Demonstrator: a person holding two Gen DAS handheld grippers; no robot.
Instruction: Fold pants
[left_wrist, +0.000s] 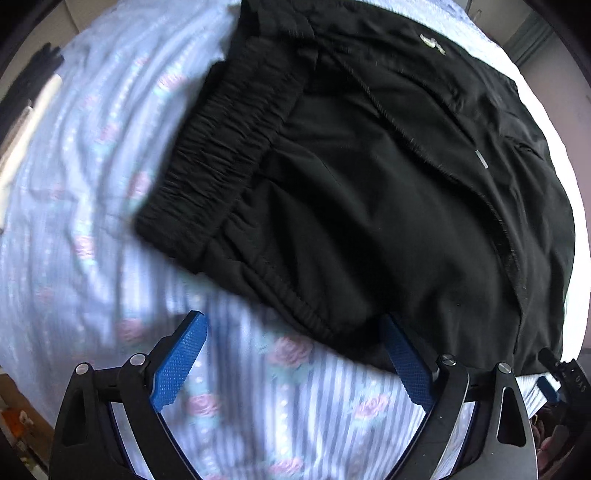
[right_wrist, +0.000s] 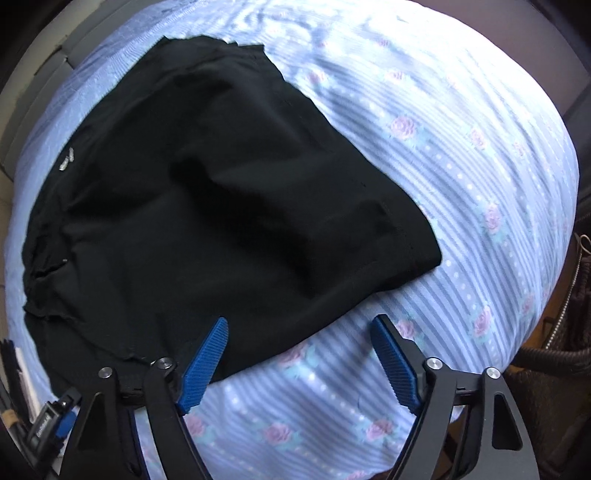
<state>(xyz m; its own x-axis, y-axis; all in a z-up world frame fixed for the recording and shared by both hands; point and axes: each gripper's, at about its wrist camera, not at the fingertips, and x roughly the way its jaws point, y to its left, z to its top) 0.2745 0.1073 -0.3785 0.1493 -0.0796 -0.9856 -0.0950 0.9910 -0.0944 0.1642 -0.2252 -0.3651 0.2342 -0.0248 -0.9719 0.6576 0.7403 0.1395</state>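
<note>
Biggest thing under me is the bed sheet (right_wrist: 461, 177), pale blue stripes with pink roses, one of it, rumpled and soft, so anything I press down will sink a bit.

On it lie the pants (left_wrist: 369, 206), one pair, black, spread across the middle of the sheet and already lying in layers. From the left wrist I see the gathered elastic waistband (left_wrist: 221, 155) doubled over at the near-left end; from the right wrist the other end finishes in a stitched hem (right_wrist: 406, 236) pointing off to the right. I judge them light, limp and a little slick, no stiffness at all, so they'll drape and slide rather than hold a crease. Best place to pinch, I reckon, is the near edge: the thick elastic on my left side, the seamed edge on my right, where there's bulk for the pads to bite.

Two grippers now. Left gripper (left_wrist: 295, 354): jaws wide apart, nothing clamped, the right-hand blue pad just at the cloth's near edge, the other over bare sheet. Right gripper (right_wrist: 301, 352): jaws also apart, a touch narrower, holding nothing; its left pad sits over the black edge, the right pad over the sheet.

Smallest bits: one pale logo (left_wrist: 432, 43) and one little grey tab (left_wrist: 481, 160) on the fabric.
</note>
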